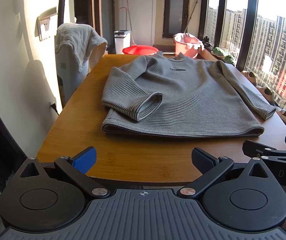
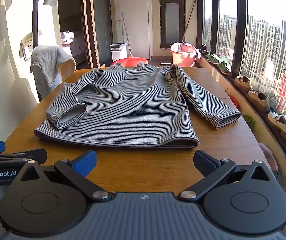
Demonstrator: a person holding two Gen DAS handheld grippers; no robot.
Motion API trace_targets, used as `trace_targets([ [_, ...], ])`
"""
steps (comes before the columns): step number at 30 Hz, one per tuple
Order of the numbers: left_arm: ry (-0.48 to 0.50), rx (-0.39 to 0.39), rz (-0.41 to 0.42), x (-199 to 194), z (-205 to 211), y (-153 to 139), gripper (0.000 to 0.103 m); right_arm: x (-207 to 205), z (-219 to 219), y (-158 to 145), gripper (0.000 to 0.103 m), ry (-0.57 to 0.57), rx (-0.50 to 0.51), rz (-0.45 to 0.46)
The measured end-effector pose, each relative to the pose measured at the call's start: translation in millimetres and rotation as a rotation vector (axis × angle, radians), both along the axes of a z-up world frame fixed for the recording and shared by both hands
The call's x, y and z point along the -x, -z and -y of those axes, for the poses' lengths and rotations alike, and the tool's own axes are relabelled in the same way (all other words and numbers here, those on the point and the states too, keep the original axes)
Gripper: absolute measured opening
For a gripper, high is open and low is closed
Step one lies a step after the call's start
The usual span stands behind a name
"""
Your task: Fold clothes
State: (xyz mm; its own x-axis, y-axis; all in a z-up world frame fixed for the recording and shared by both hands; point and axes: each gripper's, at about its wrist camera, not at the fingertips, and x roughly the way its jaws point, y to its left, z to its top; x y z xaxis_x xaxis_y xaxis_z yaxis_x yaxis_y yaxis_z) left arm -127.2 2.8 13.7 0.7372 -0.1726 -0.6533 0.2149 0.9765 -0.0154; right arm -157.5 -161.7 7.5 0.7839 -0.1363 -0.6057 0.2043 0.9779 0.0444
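A grey striped sweater lies flat, front up, on the wooden table. Its left sleeve is folded across the body, and its right sleeve lies straight beside it. My left gripper is open and empty above the table's near edge, short of the hem. In the right wrist view the sweater lies ahead of my right gripper, which is open and empty near the hem. The left gripper shows at the left edge there.
A white cloth hangs over a chair at the table's far left. A red basin, a pink bucket and a white bin stand behind the table. Shoes line the window sill on the right.
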Motion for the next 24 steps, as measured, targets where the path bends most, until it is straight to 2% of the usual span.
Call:
trace_targets([
  [24, -0.002, -0.004, -0.009, -0.8, 2.6, 4.0, 0.103, 0.8, 2.5, 1.9, 0.103, -0.003, -0.004, -0.004],
])
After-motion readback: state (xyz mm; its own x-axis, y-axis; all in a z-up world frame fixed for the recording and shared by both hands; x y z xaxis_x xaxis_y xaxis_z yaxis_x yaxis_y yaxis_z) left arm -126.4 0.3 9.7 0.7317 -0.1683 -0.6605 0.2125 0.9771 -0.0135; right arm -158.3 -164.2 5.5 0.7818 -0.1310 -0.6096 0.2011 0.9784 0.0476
